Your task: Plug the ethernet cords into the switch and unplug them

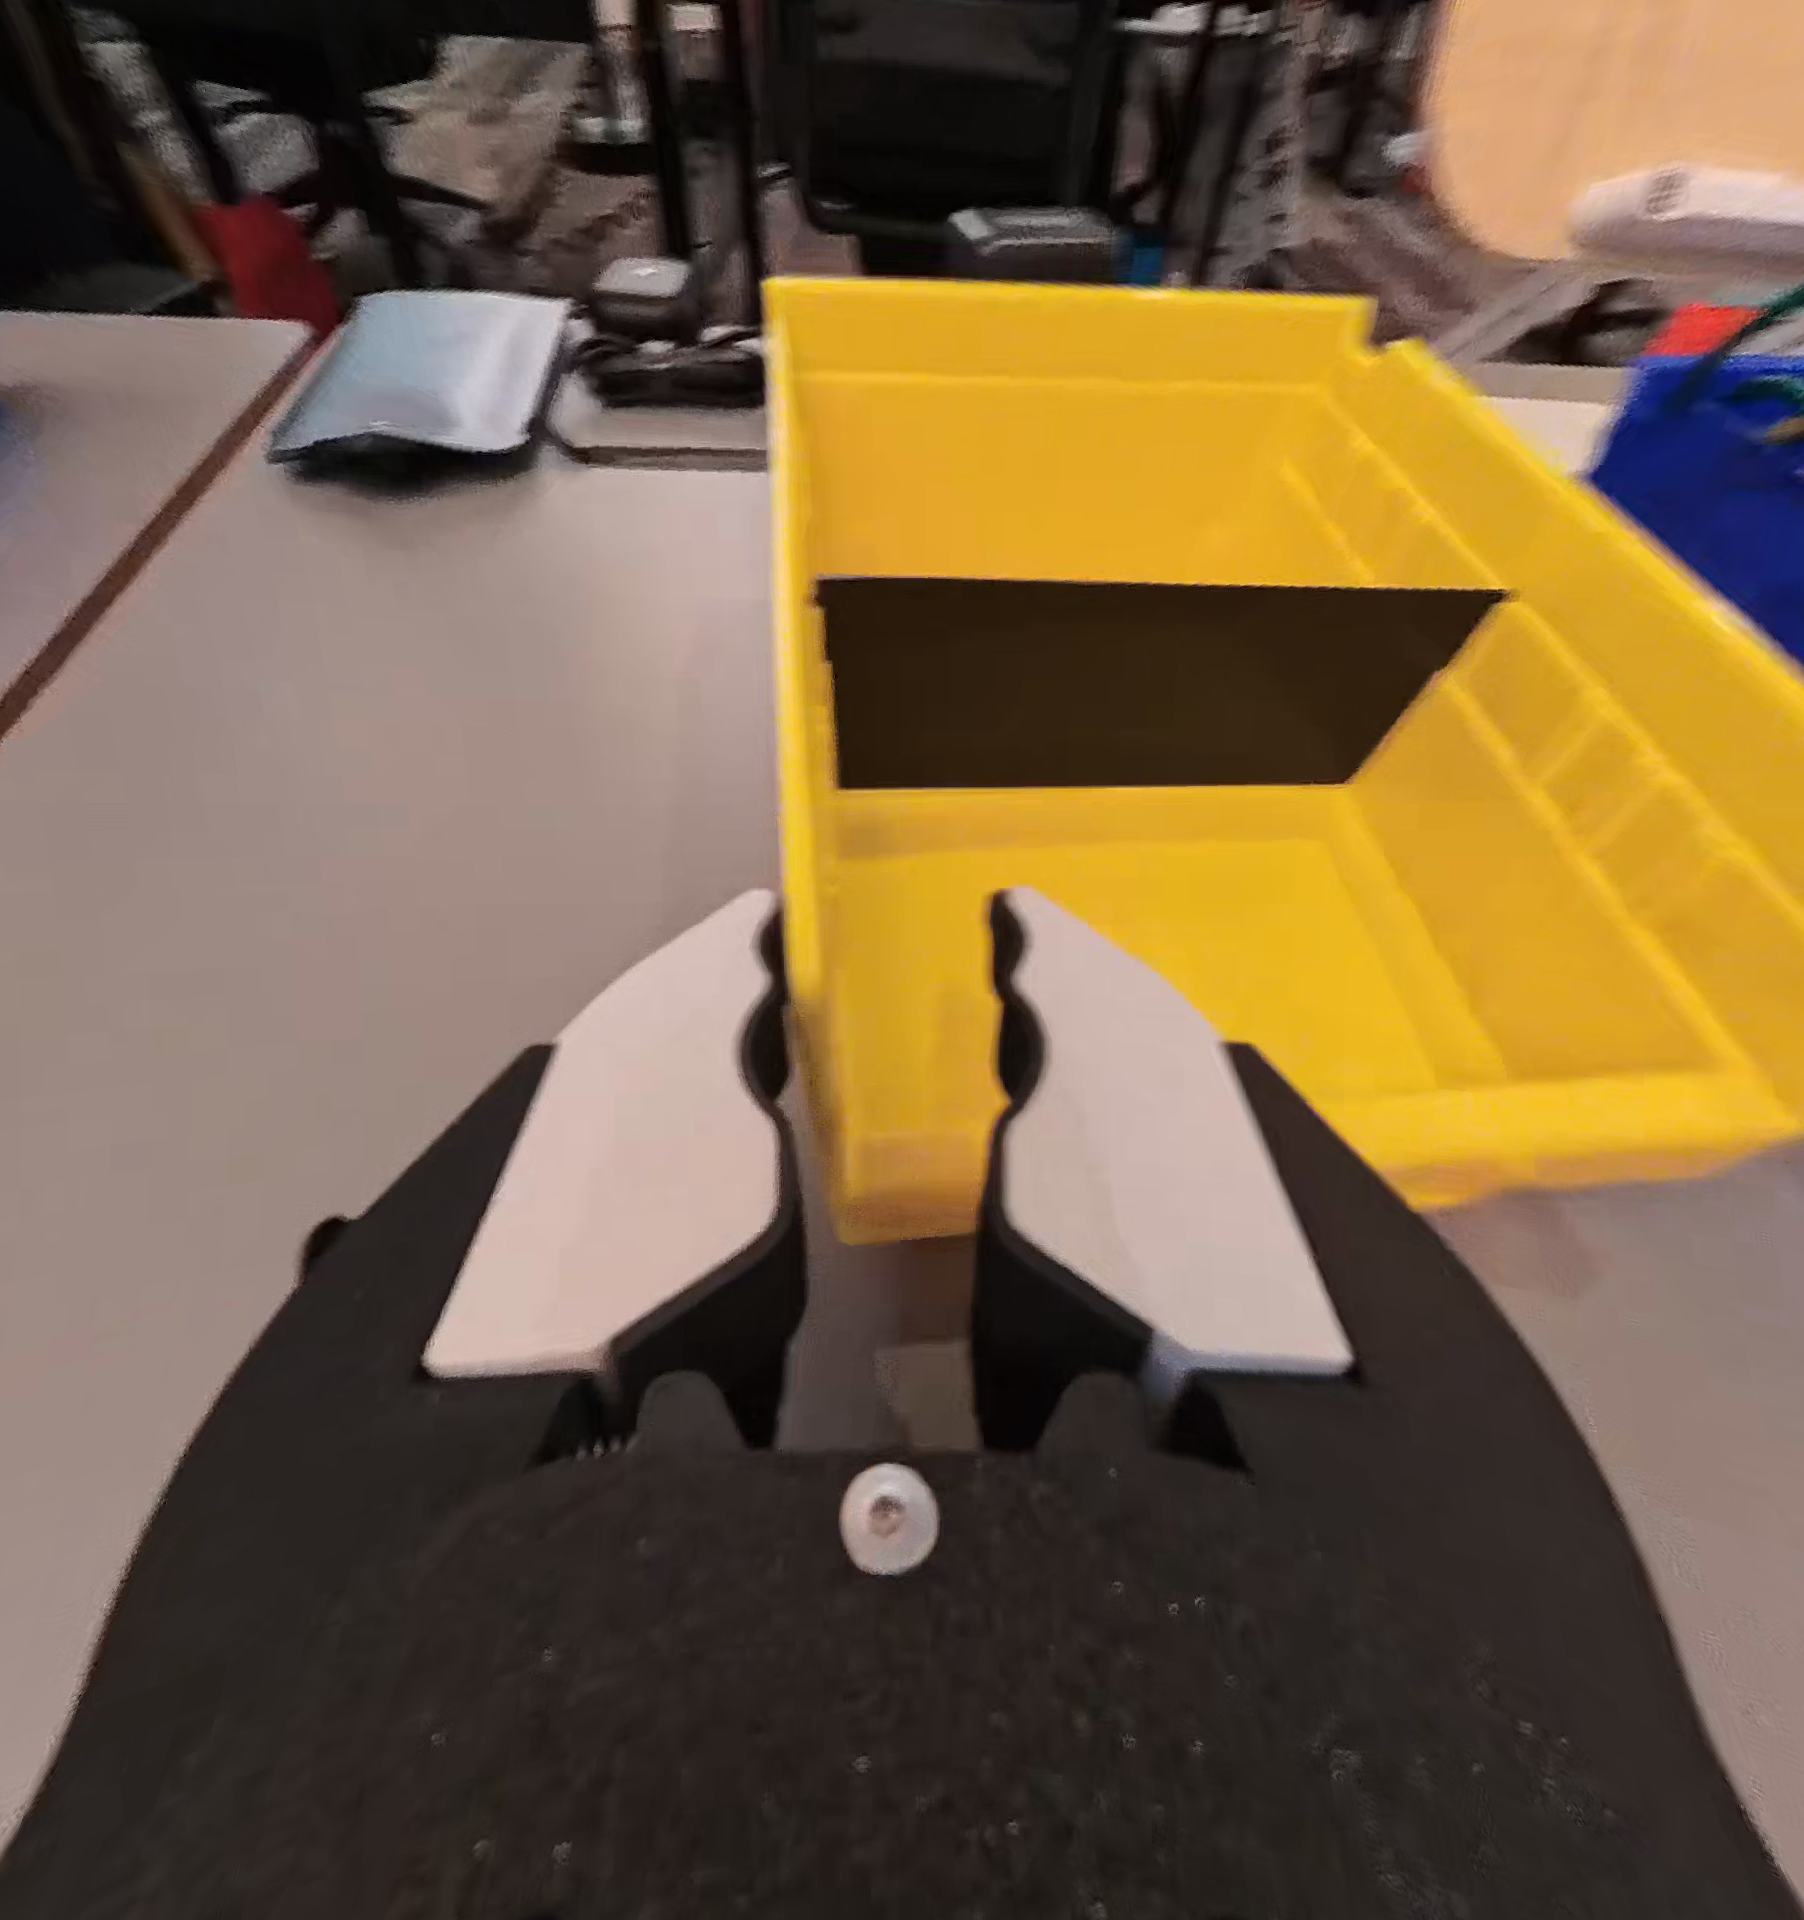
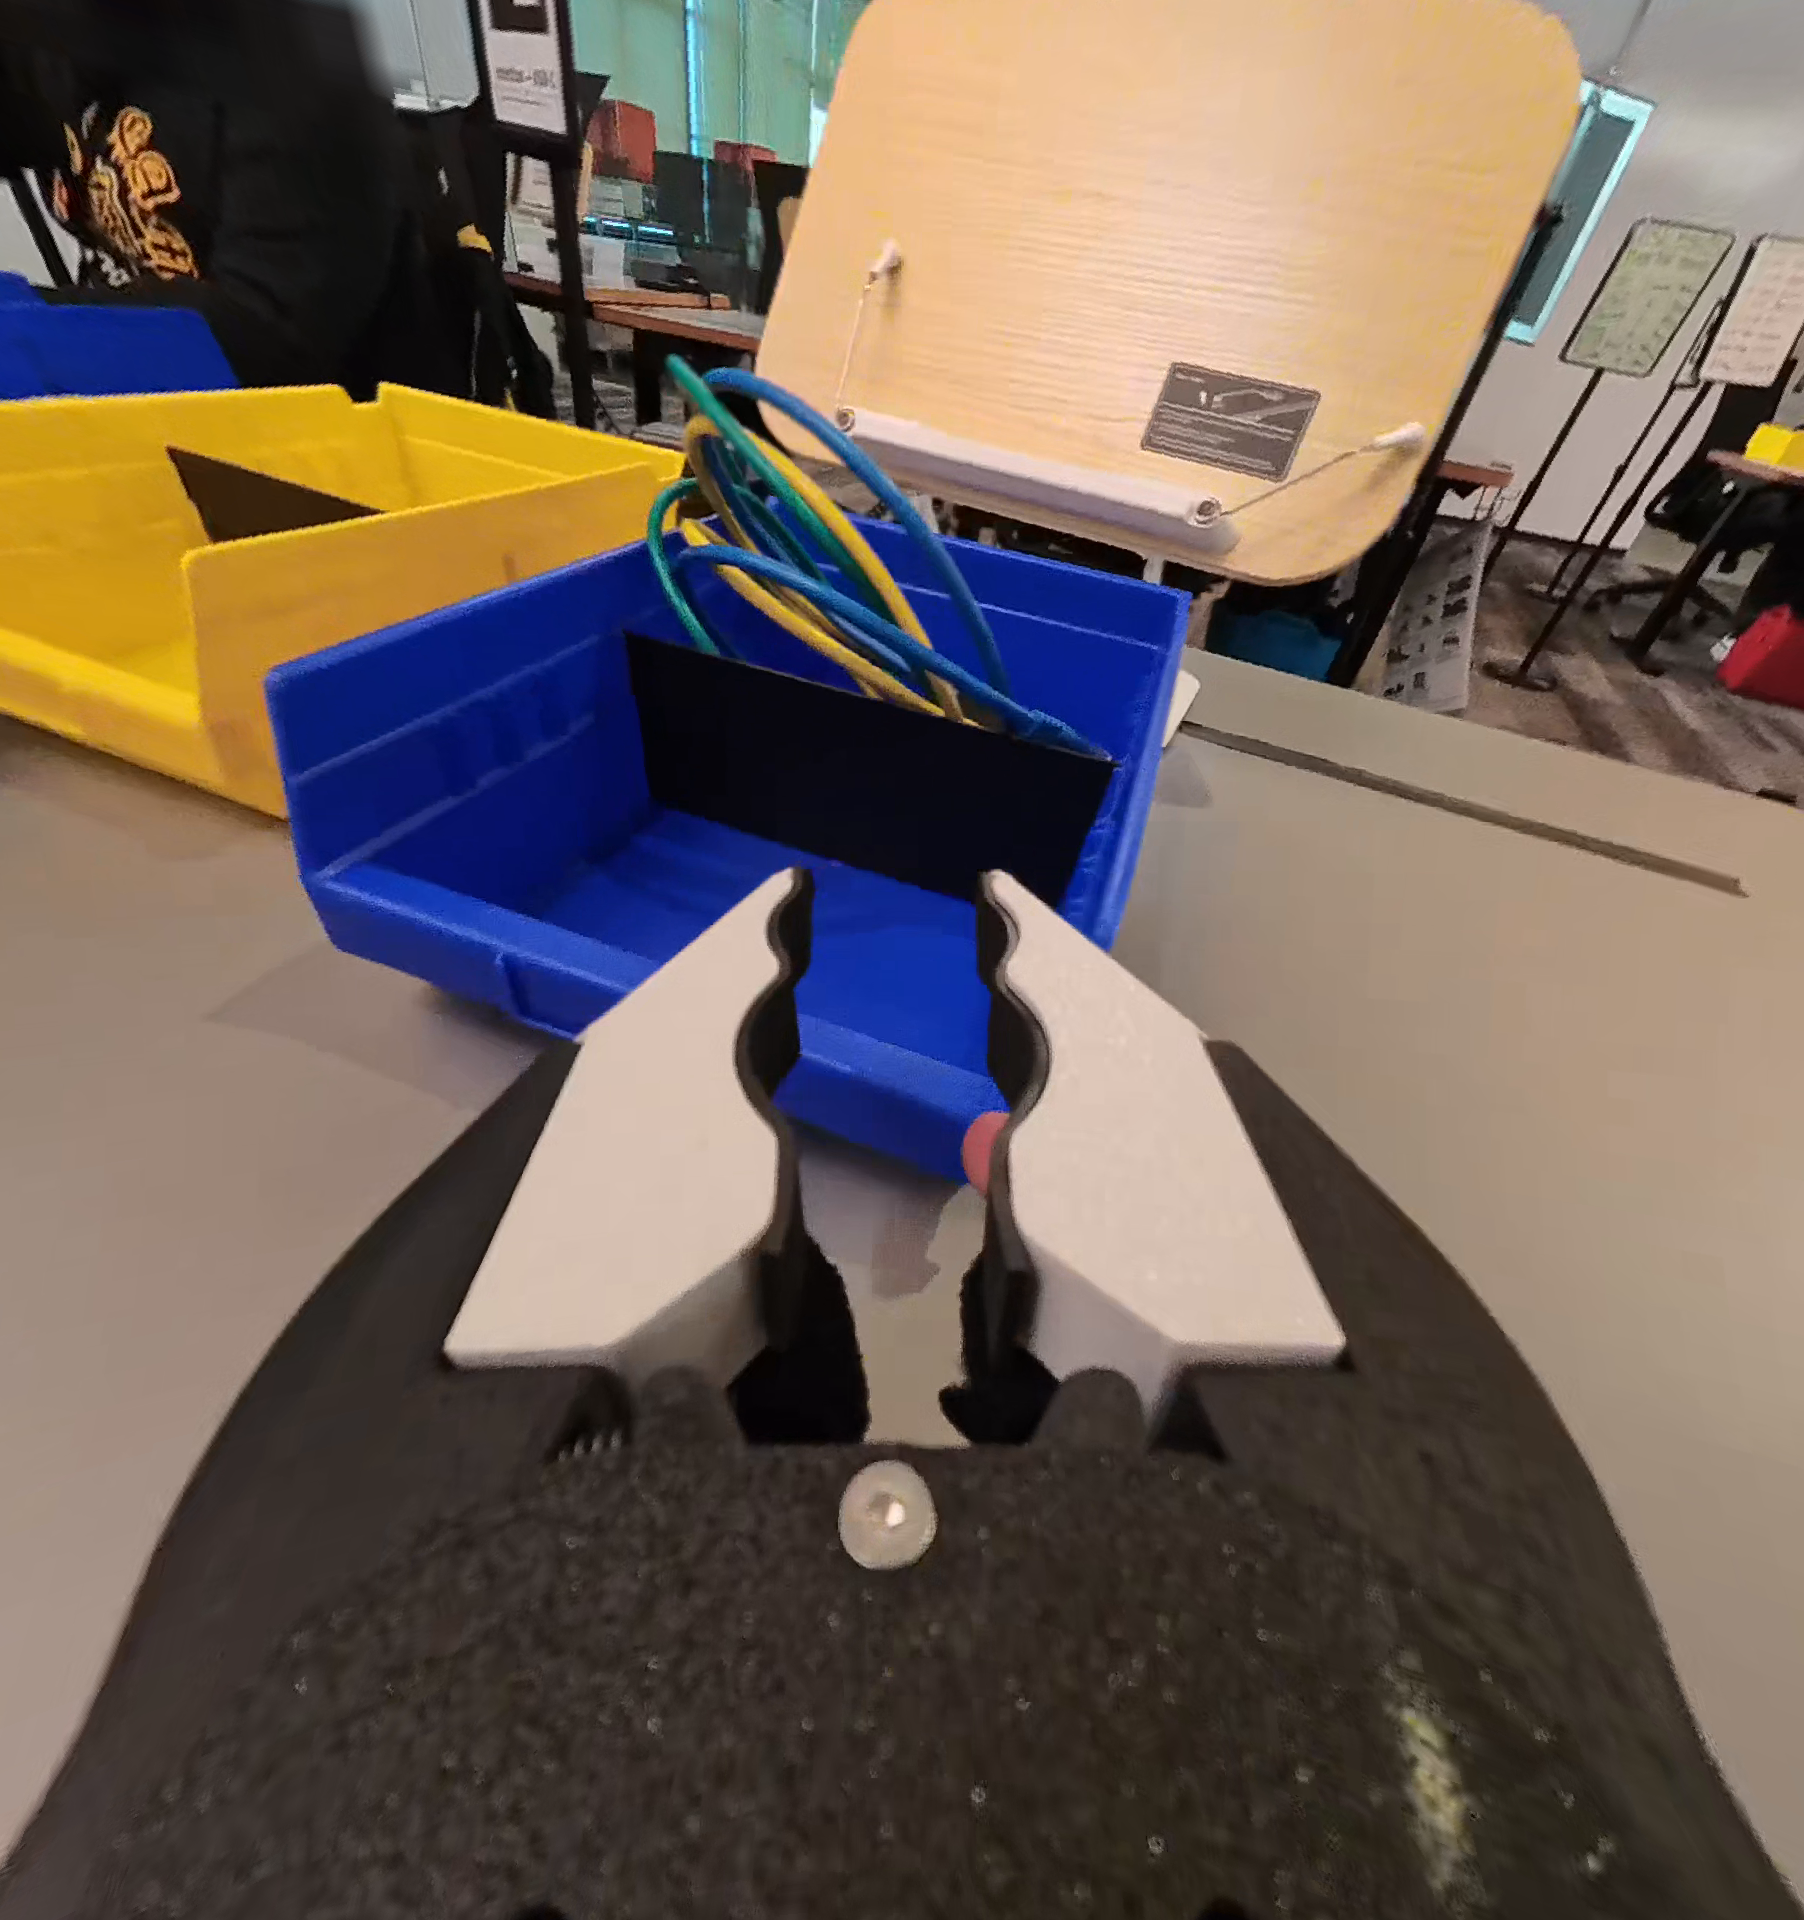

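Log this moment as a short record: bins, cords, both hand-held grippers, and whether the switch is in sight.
yellow bin: on the grey table, black divider across it; visible compartments look empty
blue bin: beside the yellow bin, dark divider inside
ethernet cords: blue, green and yellow loops rising from the blue bin's far compartment, behind the divider
left hand-held gripper: open, empty, at the yellow bin's near corner
right hand-held gripper: open, empty, facing the blue bin
switch: not visible

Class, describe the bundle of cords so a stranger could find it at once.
On the grey table, find the blue bin beside the yellow bin. The cords loop up behind its black divider: the only blue, green and yellow strands.
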Available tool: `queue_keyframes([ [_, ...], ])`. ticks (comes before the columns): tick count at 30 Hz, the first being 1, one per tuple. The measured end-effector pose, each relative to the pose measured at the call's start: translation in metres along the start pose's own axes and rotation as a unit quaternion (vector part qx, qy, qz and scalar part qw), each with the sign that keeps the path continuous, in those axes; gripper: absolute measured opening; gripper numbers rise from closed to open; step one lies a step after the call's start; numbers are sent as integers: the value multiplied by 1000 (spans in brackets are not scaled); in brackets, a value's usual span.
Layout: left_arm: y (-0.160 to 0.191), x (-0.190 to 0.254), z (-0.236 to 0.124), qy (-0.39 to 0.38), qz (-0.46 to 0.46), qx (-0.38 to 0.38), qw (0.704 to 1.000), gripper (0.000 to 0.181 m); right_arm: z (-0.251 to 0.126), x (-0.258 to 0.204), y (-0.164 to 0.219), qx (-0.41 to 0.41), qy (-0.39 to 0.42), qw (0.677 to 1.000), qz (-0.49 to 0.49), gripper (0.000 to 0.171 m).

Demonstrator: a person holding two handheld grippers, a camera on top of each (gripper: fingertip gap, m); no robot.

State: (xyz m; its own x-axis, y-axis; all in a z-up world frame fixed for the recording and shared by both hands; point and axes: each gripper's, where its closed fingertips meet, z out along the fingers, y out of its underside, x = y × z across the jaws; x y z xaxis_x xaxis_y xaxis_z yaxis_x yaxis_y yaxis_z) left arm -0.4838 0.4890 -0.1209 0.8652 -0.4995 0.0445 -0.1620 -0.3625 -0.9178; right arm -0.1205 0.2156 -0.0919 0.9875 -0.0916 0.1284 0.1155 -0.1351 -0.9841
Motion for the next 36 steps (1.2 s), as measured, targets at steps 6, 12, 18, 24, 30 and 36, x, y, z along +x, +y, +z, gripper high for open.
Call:
queue_keyframes([
  [6,19,4,-14,12,-9,-49,999,3,-11,-52,-1,2,-57,998,-8,30],
  [12,50,24,-78,-23,5,-86,996,4,-15,-167,3,-47,-194,978,58,35],
  [18,75,54,-132,-58,43,-87,994,5,29,-228,10,-82,-162,983,29,48],
  [24,86,66,-158,-63,57,-85,993,6,54,-214,15,-127,-88,988,31,6],
  [30,48,89,-185,-126,88,12,988,5,36,-193,-25,-62,-55,996,18,2],
  [36,-48,166,-213,-103,125,166,973,5,-6,-111,-110,61,-16,998,24,2],
])
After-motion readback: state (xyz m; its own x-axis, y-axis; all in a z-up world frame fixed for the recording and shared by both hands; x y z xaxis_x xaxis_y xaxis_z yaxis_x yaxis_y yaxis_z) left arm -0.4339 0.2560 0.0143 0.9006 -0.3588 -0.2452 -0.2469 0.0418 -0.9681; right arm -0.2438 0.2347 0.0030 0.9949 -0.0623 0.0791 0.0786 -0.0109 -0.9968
